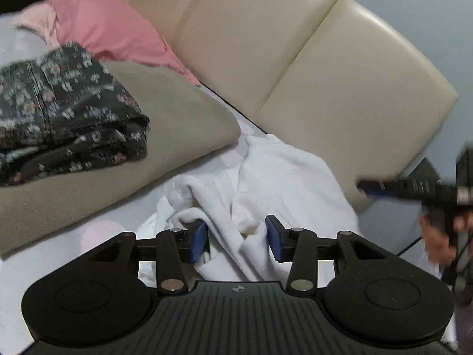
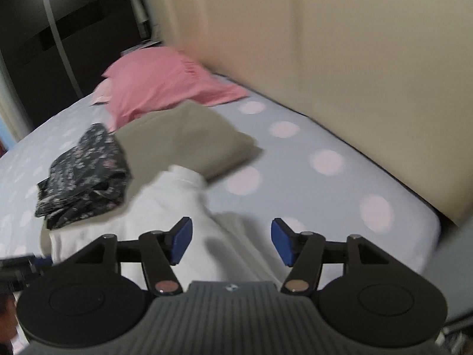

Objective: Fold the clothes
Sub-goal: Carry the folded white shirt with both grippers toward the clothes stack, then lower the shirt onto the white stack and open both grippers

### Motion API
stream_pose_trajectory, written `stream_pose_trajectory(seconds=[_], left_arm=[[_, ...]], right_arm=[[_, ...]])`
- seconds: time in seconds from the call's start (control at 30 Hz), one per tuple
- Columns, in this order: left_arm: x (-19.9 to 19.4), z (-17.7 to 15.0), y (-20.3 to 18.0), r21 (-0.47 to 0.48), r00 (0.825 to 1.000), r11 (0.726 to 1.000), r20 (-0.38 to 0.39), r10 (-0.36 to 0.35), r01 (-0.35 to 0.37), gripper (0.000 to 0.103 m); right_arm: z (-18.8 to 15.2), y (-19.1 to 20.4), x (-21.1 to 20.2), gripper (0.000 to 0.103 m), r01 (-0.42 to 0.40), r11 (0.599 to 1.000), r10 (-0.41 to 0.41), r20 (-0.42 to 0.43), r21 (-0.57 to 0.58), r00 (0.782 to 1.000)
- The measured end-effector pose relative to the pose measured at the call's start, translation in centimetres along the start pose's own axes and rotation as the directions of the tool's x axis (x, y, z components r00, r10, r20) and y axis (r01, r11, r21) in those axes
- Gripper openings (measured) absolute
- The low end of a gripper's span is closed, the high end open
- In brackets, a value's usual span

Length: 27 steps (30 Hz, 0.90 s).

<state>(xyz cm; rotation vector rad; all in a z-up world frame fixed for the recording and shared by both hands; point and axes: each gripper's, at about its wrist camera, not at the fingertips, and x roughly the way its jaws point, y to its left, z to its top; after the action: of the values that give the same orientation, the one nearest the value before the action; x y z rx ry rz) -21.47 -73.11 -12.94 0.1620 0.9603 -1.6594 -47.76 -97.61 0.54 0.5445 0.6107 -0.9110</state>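
A crumpled white garment lies on the bed near the headboard; it also shows in the right wrist view. My left gripper is open, its blue pads on either side of a fold of the white cloth, low over it. My right gripper is open and empty, above the white garment's near part. The right gripper also shows in the left wrist view, held off to the right of the garment.
A folded olive garment lies beside the white one, with a dark floral garment on it. A pink garment lies farther back. A beige padded headboard borders the dotted bedsheet.
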Motion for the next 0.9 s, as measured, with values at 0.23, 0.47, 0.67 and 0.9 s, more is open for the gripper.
stream_pose_trajectory(seconds=[0.23, 0.47, 0.67, 0.9], left_arm=[[1.4, 0.5, 0.4, -0.021, 0.998, 1.0, -0.061, -0.015, 0.014, 0.042], [0.9, 0.3, -0.5, 0.071, 0.999, 0.997, -0.012, 0.03, -0.029, 0.012], [-1.7, -0.8, -4.1, 0.322, 0.992, 0.941, 0.103, 0.079, -0.108, 0.011], [1.9, -2.1, -0.6, 0.24, 0.987, 0.958, 0.0, 0.159, -0.154, 0.011]], right_arm=[[-6.2, -5.7, -4.2, 0.063, 0.008, 0.973, -0.01, 0.008, 0.23, 1.0], [-9.9, -6.4, -2.6, 0.027, -0.022, 0.932, 0.013, 0.029, 0.362, 0.999], [-8.1, -4.3, -5.0, 0.011, -0.03, 0.948, -0.018, 0.149, 0.316, 0.989], [-8.1, -3.5, -1.7, 0.011, 0.131, 0.957, -0.142, 0.025, 0.258, 0.99]])
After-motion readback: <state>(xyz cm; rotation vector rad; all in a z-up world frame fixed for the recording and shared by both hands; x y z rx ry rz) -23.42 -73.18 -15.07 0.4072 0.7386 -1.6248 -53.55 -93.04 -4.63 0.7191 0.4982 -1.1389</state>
